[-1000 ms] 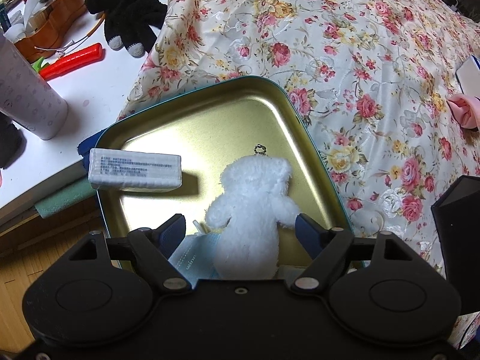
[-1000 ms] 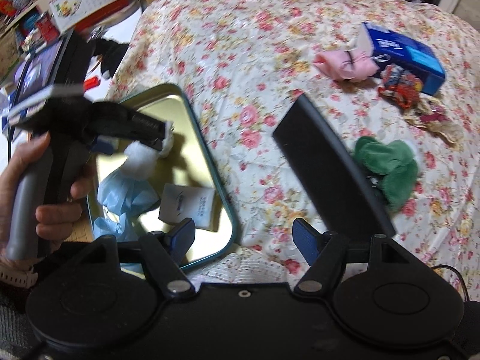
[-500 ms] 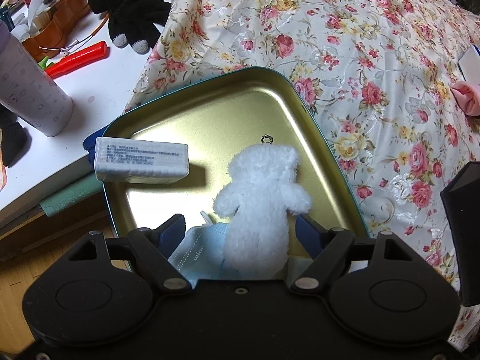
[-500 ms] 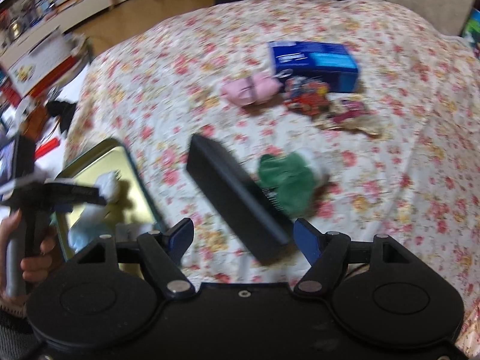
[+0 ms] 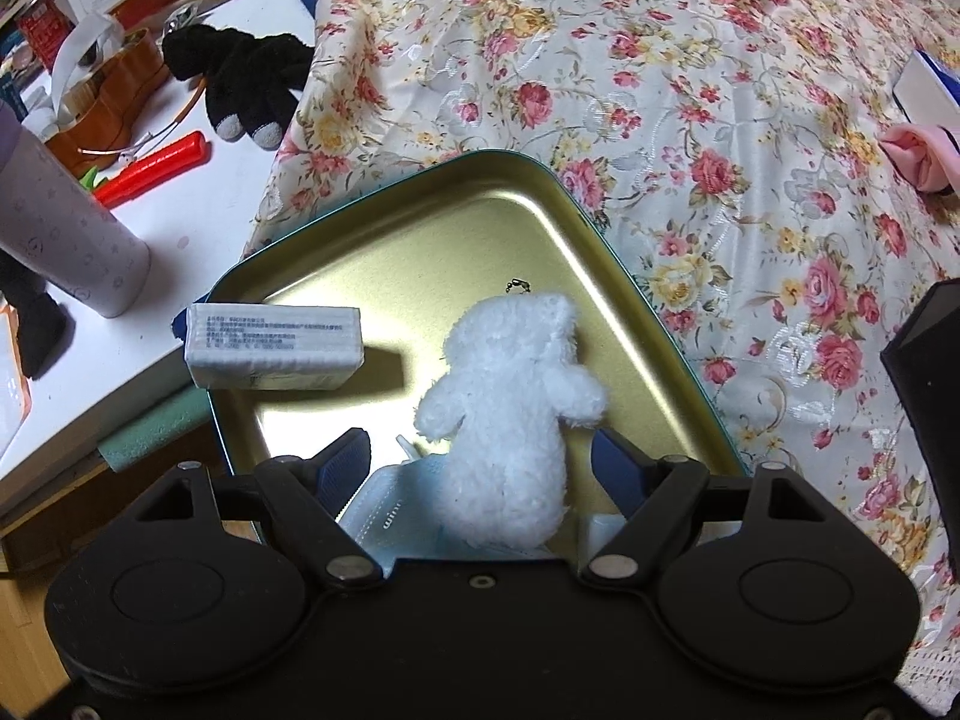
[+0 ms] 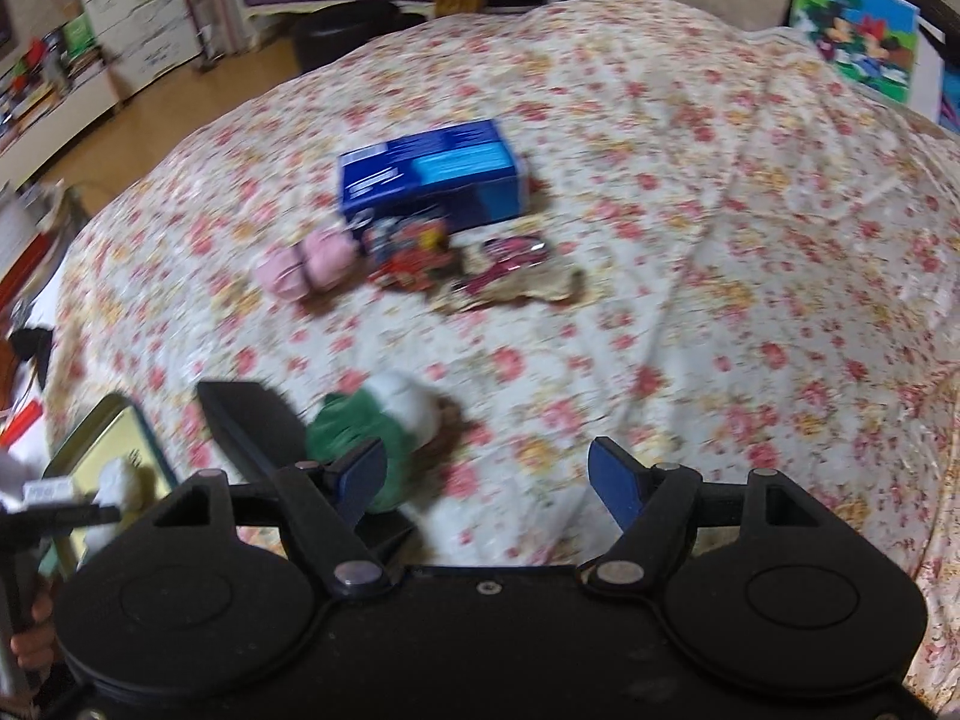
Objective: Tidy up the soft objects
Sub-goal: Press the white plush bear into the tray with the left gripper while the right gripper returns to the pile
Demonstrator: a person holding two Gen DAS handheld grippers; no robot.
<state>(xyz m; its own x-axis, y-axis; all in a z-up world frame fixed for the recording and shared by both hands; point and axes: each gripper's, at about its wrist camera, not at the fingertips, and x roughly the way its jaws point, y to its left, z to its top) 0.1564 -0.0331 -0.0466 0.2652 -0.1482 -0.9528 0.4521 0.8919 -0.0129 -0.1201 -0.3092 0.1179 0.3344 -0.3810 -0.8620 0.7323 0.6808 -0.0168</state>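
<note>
A white plush bear (image 5: 510, 408) lies in the gold tin tray (image 5: 372, 228), on top of a pale blue face mask (image 5: 390, 510). My left gripper (image 5: 480, 465) hangs open over the tray's near end; the bear sits between its blue pads without touching them. A wrapped tissue pack (image 5: 273, 348) rests on the tray's left rim. My right gripper (image 6: 489, 477) is open and empty above the flowered bedspread (image 6: 720, 300). Just left of it lies a green and white soft bundle (image 6: 360, 426). Pink socks (image 6: 306, 264) and small red patterned cloth pieces (image 6: 414, 252) lie farther off.
A blue box (image 6: 432, 174) stands behind the socks. A long black lid (image 6: 252, 420) lies between the tray (image 6: 108, 438) and the green bundle. On the white table left of the bed are a black glove (image 5: 240, 78), a red-handled tool (image 5: 150, 168) and a tall pale cup (image 5: 72, 240).
The right gripper has swung away from the tray toward the middle of the bed, and its view is now blurred. The left gripper has barely shifted over the bear.
</note>
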